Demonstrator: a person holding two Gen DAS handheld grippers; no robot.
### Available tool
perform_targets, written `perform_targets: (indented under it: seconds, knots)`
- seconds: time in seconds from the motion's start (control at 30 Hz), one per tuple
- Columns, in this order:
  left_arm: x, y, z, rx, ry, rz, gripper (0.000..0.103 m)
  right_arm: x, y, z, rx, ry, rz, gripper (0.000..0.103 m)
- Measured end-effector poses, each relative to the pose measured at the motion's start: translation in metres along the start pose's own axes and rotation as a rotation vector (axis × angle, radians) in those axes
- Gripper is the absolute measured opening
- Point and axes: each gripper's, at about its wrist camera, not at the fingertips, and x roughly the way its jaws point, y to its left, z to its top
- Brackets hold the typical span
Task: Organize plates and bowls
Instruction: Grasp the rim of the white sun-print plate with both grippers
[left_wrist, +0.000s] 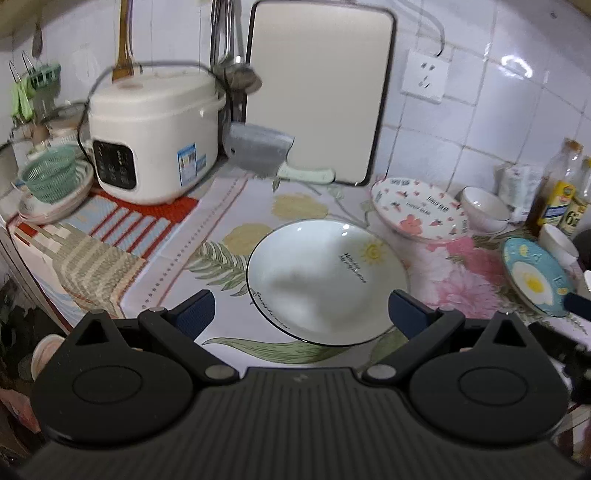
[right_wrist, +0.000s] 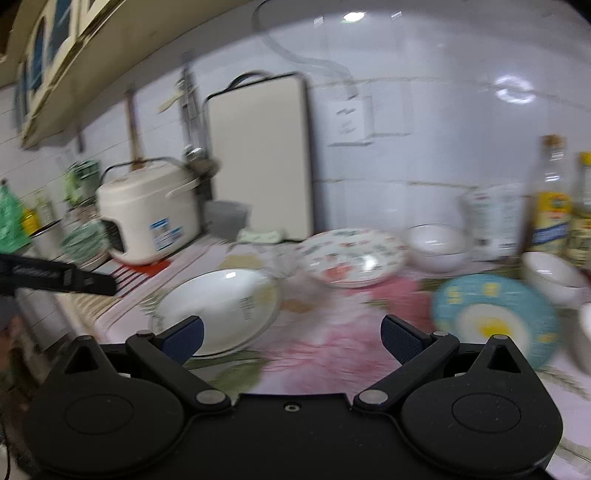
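— Looking down the left gripper, what do you see?

— Its jaws are spread wide with nothing between the blue pads. It hangs over the near rim of a white deep plate with a thin black edge and a small sun drawing, which sits on the flowered cloth covering the counter.

— And the right gripper?

— Also wide open and empty, above the pink part of the cloth. That view is blurred. The white plate lies ahead of its left finger, and a blue plate with a fried-egg picture lies ahead of its right finger.

— Where are the other dishes?

— A shallow patterned plate with pink flowers and lettering rests behind the white one, toward the tiled wall, apparently on another plate. Just to its right are stacked white bowls, and another white bowl sits behind the blue plate, near the oil bottles.

— Anything on the left side?

— A white rice cooker stands on a striped mat, with a green strainer basket sitting in a dish beside it. A cutting board leans upright against the wall, and a cleaver lies at its foot.
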Motion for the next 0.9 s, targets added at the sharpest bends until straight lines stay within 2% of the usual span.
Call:
perform_targets:
  seconds: [0.13, 0.3, 0.5, 0.57, 0.63, 0.77, 0.83, 0.9]
  knots:
    - [0.037, 0.011, 0.003, -0.009, 0.062, -0.008, 0.1, 0.044, 0.011, -0.003, -0.006, 0.027, 0.083, 0.102]
    - [0.08, 0.02, 0.0, -0.008, 0.106, -0.012, 0.098, 0.101, 0.012, -0.009, 0.05, 0.08, 0.122, 0.098]
    - [0.12, 0.027, -0.006, 0.015, 0.132, 0.006, 0.093, 0.148, 0.002, -0.018, 0.156, 0.154, 0.157, 0.09]
    - [0.132, 0.032, -0.007, 0.004, 0.15, 0.013, 0.088, 0.161, 0.002, -0.022, 0.162, 0.17, 0.156, 0.083]
    - [0.141, 0.038, -0.005, -0.011, 0.161, 0.008, 0.087, 0.171, 0.0, -0.022, 0.178, 0.187, 0.166, 0.07]
    - [0.156, 0.052, 0.001, -0.098, 0.196, -0.044, 0.087, 0.189, -0.004, -0.021, 0.202, 0.228, 0.177, 0.056]
    - [0.161, 0.053, 0.003, -0.106, 0.21, -0.044, 0.08, 0.192, -0.006, -0.021, 0.214, 0.231, 0.173, 0.052]
    - [0.163, 0.052, 0.002, -0.106, 0.217, -0.045, 0.065, 0.195, -0.006, -0.019, 0.208, 0.24, 0.171, 0.044]
